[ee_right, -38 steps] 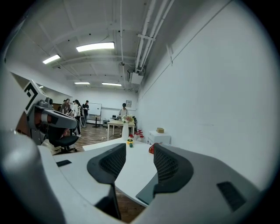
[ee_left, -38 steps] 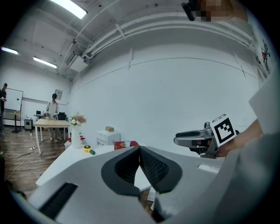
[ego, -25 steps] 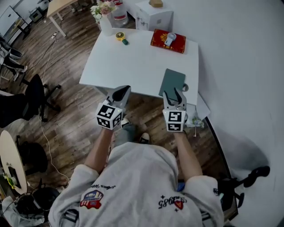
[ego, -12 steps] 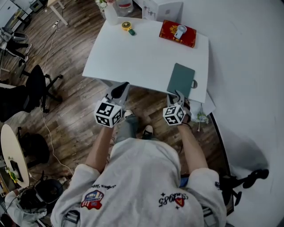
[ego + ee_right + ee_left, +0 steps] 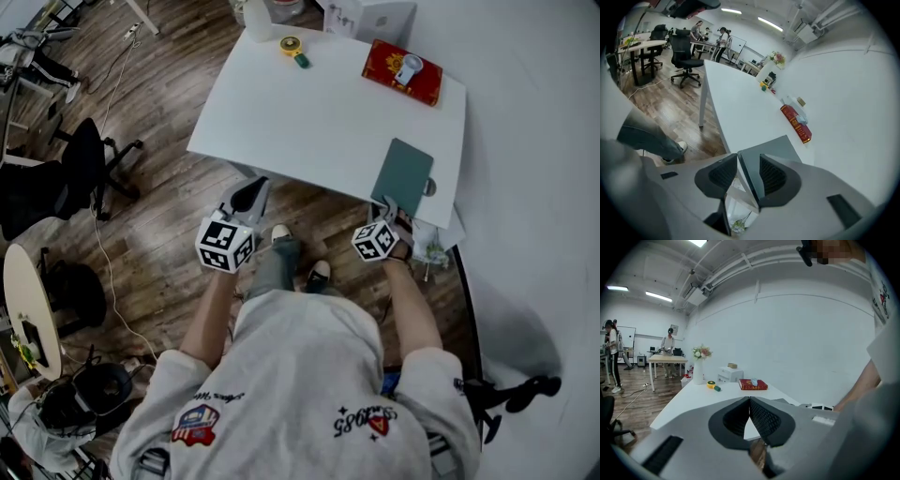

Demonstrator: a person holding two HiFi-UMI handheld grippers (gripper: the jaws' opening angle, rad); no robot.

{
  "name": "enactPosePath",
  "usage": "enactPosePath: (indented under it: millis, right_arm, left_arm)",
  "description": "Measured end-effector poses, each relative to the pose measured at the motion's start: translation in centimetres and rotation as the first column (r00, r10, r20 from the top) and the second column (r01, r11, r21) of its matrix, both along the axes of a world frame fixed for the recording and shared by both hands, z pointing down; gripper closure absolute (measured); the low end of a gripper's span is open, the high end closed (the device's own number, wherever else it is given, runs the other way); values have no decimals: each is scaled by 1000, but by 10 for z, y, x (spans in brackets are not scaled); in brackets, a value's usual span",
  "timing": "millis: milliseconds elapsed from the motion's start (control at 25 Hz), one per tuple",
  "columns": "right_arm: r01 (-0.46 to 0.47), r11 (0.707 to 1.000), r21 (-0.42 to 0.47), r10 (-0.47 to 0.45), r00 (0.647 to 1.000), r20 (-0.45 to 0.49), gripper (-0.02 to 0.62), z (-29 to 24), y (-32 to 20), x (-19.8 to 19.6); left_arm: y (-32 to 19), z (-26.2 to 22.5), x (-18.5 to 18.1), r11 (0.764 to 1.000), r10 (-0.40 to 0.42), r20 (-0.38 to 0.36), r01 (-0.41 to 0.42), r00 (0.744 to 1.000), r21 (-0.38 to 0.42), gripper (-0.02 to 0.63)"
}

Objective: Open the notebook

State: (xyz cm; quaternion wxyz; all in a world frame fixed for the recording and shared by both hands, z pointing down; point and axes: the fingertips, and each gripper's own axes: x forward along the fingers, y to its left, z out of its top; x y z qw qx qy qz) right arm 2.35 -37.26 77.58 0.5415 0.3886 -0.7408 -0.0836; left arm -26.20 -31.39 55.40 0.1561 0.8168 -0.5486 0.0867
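— Right gripper [image 5: 748, 157], condition?
— Entry one: jaws partly apart, and they have just been closing. The near edge of the notebook [image 5: 774, 146] stands between them. One pad sits close against the cover and the other is clear of it, so nothing is clamped.
— Notebook, location?
— Entry two: dark green, closed, lying flat on the white table [image 5: 319, 122]. It sits at the table edge nearest the person, right of centre in the head view.
— Left gripper [image 5: 749, 400]?
— Entry three: jaw tips together with nothing between them. It is held off the table over the wood floor [image 5: 159, 253], left of centre in the head view.
— Other stock on the table?
— One red book [image 5: 382, 58] at upper right, with a small white object [image 5: 410, 66] on top. One small yellow round object [image 5: 290, 44] at top centre. One vase of flowers [image 5: 699, 365] at the far edge, seen in the left gripper view.
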Motion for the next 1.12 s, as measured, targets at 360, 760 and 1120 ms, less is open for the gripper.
enactPosePath:
  millis: [360, 760, 1120]
  right_arm:
    - [29, 999, -26, -32, 993, -110, 468, 12, -16, -7]
    - [-11, 996, -90, 0, 993, -122, 555, 22, -16, -6]
    - [-47, 998, -42, 49, 998, 32, 574, -4, -11, 1]
  left_arm:
    - [-9, 9, -17, 1000, -20, -11, 20, 1000, -17, 601]
    - [-9, 10, -17, 1000, -21, -21, 21, 1000, -14, 601]
    - [-4, 2, -2, 1000, 10, -18, -10, 1000, -7, 601]
